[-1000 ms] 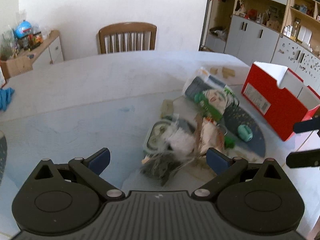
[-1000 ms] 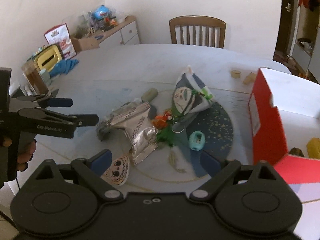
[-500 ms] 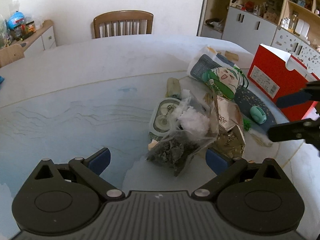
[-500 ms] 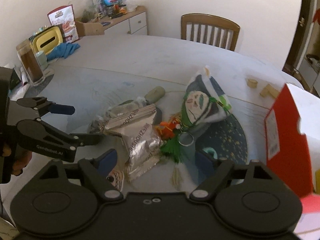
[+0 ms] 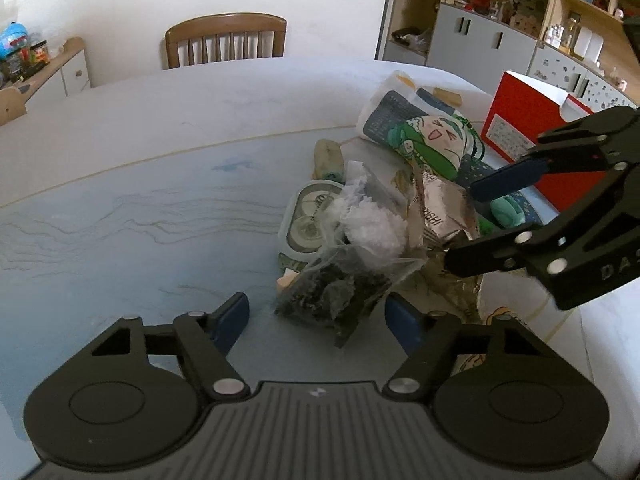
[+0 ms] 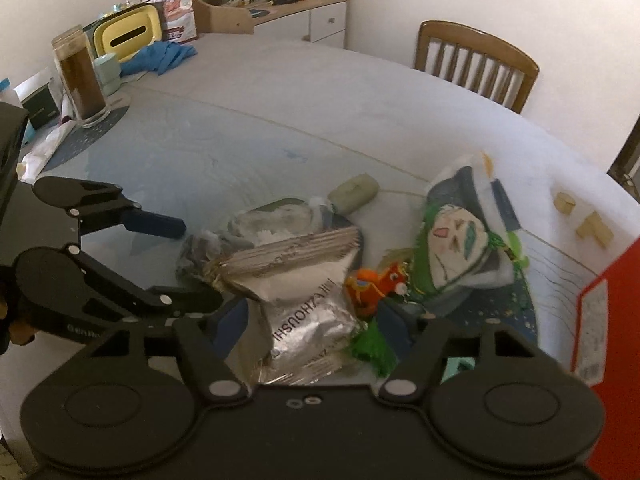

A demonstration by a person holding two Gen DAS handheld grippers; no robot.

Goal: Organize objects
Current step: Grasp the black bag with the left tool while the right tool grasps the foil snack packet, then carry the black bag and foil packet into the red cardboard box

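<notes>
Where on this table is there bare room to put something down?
The pale blue tabletop lies bare between the wooden chair and the heap. It is crowded around the clear plastic bag, silver foil packet and red cardboard box, where both grippers' jaws are closing.

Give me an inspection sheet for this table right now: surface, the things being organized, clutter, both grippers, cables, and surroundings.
Surface: pale round table with a bluish centre panel.
Job's things: clear bag of dark and white stuff, silver foil packet, green-haired character pouch, orange toy, all piled together; red box open beside them.
Clutter: jar of brown stuff, blue cloth, yellow container at the far edge.
Grippers: left gripper closing, clear bag between its jaws, not yet pressed; right gripper closing around the foil packet, pads not visibly pressing.
Cables: nothing seen.
Surroundings: wooden chair, shelving unit, sideboard.
</notes>
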